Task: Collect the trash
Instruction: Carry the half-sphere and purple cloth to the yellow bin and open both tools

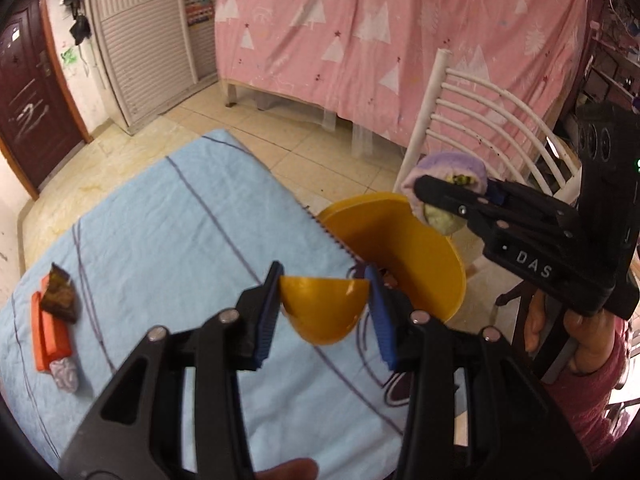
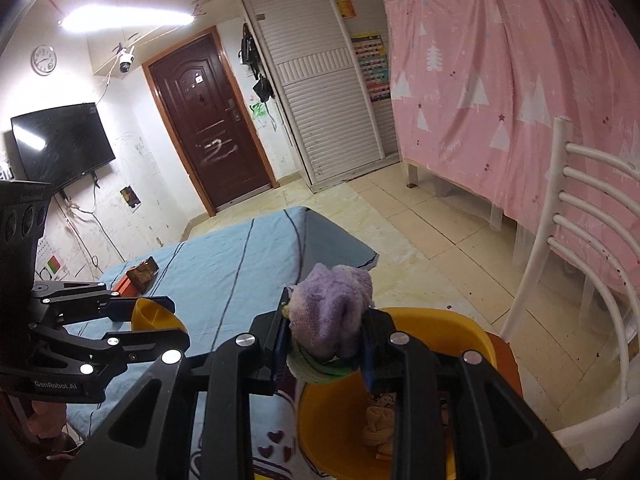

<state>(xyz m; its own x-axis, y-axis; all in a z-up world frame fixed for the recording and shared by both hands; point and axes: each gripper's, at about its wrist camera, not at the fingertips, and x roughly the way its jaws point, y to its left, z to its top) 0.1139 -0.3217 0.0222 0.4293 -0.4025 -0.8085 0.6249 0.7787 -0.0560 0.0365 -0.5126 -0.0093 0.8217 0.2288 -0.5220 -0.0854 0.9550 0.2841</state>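
Note:
My left gripper is shut on a yellow half-shell piece, held over the blue sheet beside a yellow bin. My right gripper is shut on a purple cloth bundle with a pale green lump under it, just above the bin's far rim. From the right wrist, that gripper clamps the purple bundle over the yellow bin, which holds pale crumpled scraps. The left gripper and its yellow piece show at the left.
The table's blue sheet carries orange blocks, a brown wrapper and a small purple-white piece at its left end. A white chair stands right of the bin, before a pink curtain. A person's hand grips the right handle.

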